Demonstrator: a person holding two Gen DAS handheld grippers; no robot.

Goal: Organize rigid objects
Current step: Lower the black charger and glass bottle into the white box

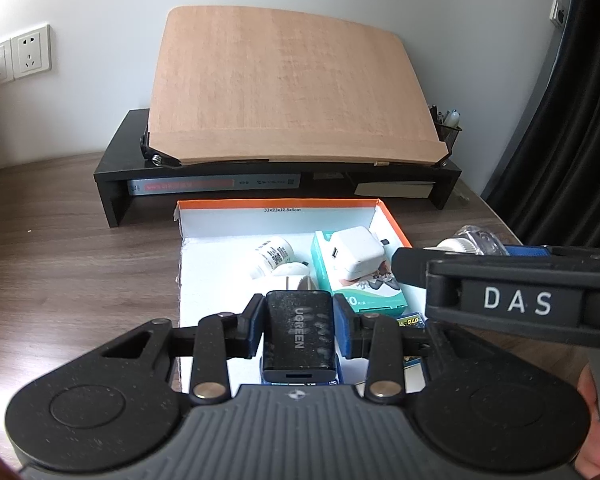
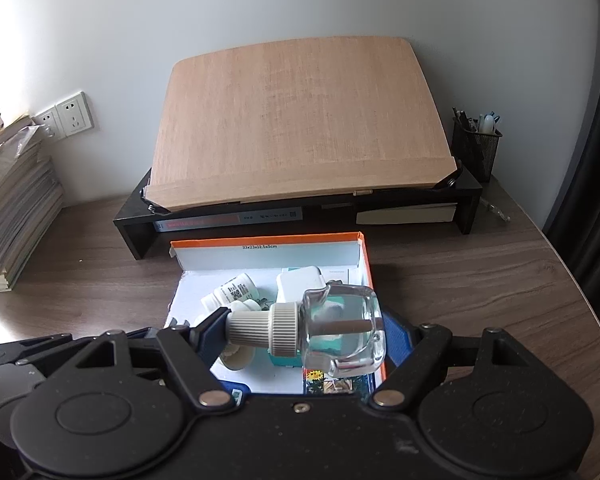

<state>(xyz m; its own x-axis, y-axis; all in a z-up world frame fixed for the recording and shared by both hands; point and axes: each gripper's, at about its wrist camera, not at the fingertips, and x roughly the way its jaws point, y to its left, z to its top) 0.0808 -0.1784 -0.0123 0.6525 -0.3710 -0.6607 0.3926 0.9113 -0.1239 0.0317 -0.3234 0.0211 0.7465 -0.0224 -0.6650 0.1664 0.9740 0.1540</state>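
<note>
My left tongs (image 1: 299, 330) clamp a black UGREEN charger block (image 1: 298, 334) above the orange-rimmed white cardboard box (image 1: 278, 203) on the brown wooden desk (image 1: 80, 240). My right tongs (image 2: 304, 332) grip a clear glass bottle with a ribbed white cap (image 2: 324, 330), held sideways over the same box.

1. We are seeing a dark wood-grain desk (image 2: 460, 280) carrying an orange-edged box (image 2: 364, 258).
2. A black riser shelf (image 2: 140, 232) is standing behind it.
3. A paper stack (image 2: 16, 208) is sitting at the left.
</note>
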